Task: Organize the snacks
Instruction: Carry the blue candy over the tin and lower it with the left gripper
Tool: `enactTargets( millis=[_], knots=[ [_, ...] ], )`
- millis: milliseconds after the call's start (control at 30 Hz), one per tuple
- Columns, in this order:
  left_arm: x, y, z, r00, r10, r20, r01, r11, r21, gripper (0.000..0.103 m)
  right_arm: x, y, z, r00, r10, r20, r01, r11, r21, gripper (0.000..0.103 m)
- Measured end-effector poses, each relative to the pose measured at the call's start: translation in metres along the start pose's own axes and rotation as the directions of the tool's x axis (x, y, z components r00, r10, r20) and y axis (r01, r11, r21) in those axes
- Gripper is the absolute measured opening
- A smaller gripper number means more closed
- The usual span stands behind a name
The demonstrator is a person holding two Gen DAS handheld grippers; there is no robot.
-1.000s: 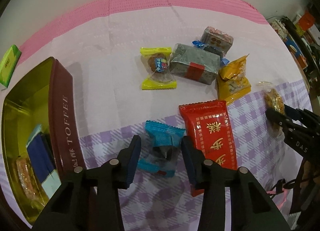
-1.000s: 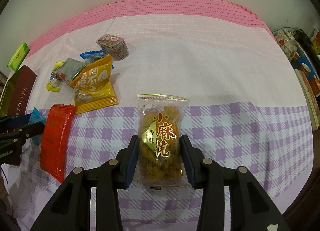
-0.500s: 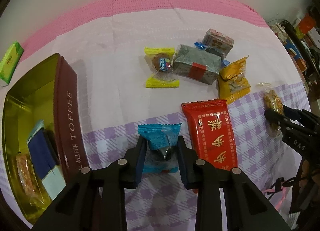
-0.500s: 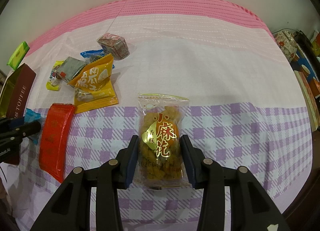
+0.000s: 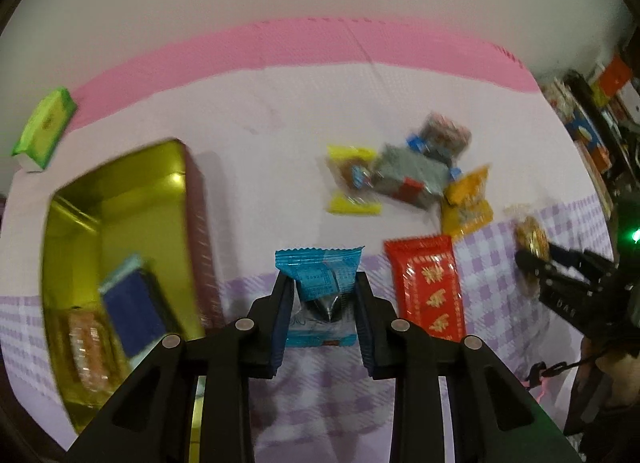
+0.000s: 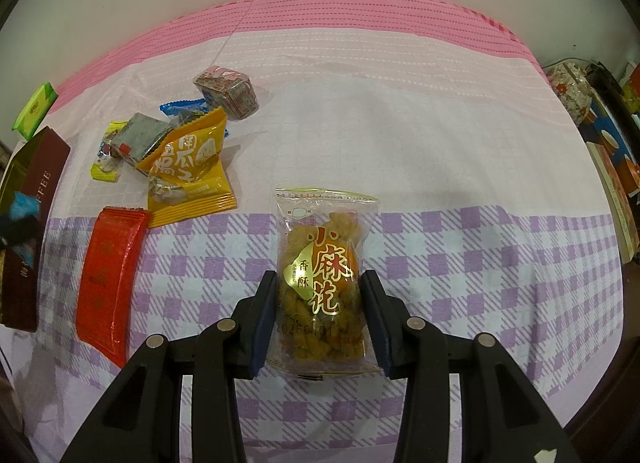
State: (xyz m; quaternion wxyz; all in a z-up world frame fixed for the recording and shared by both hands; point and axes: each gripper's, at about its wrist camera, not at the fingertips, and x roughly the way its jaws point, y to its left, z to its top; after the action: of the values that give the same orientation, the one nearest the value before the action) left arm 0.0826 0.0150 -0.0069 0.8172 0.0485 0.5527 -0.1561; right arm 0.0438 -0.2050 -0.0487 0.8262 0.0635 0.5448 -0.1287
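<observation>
My left gripper [image 5: 322,295] is shut on a blue-wrapped snack [image 5: 320,279] and holds it lifted above the cloth, just right of the brown toffee tin [image 5: 120,223]. The tin is open, gold inside, and holds a dark blue packet [image 5: 134,311] and an orange snack [image 5: 90,347]. My right gripper [image 6: 320,303] is shut on a clear packet of fried twists [image 6: 322,271] that rests on the checked cloth. A red packet [image 5: 426,287] lies right of the left gripper; it also shows in the right wrist view [image 6: 110,279].
A pile lies further back: a yellow candy [image 5: 352,181], a grey bar [image 5: 412,175], a patterned cube [image 6: 226,91] and an orange packet [image 6: 188,171]. A green packet [image 5: 44,127] sits at the far left. Boxes crowd the right edge [image 6: 616,167].
My left gripper closed on the blue snack and lifted it, swinging left toward the tin; the view is blurred with motion. The right gripper and its packet have not moved.
</observation>
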Motion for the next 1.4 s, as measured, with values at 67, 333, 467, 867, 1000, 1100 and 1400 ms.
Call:
enactTargets(
  millis=[67,333,467,867,1000,1100,1400],
  knots=[
    [-0.011,0.014,0.006,0.999,0.027,0.026,-0.027,0.999,-0.017,0.031,0.000,0.000,0.000,1.000,-0.001,0.000,0.001,1.000,0.000,0.040],
    [-0.025,0.096,0.019,0.983,0.173,0.062,-0.164,0.977,-0.135,0.031,0.000,0.000,0.000,1.000,-0.010,0.003,0.010,1.000,0.003,0.040],
    [-0.018,0.135,0.023,0.972,0.231,0.046,-0.218,0.958,-0.187,0.031,0.000,0.001,0.000,1.000,-0.010,0.003,0.010,1.000,0.001,0.040],
    [0.036,0.188,0.015,0.953,0.294,-0.079,-0.304,0.926,-0.223,0.031,0.000,0.001,0.000,1.000,-0.012,0.003,0.012,1.000,0.001,0.040],
    [0.049,0.196,0.013,0.951,0.291,-0.104,-0.308,0.923,-0.230,0.031,0.000,0.001,0.000,1.000,-0.017,0.002,0.017,1.000,0.003,0.040],
    [0.051,0.195,0.012,0.950,0.293,-0.111,-0.311,0.923,-0.227,0.031,0.000,0.001,0.000,1.000,-0.017,0.001,0.017,1.000,0.003,0.040],
    [0.054,0.198,0.013,0.945,0.303,-0.121,-0.323,0.919,-0.226,0.031,0.000,0.002,0.000,1.000,-0.020,0.001,0.020,1.000,0.001,0.040]
  ],
)
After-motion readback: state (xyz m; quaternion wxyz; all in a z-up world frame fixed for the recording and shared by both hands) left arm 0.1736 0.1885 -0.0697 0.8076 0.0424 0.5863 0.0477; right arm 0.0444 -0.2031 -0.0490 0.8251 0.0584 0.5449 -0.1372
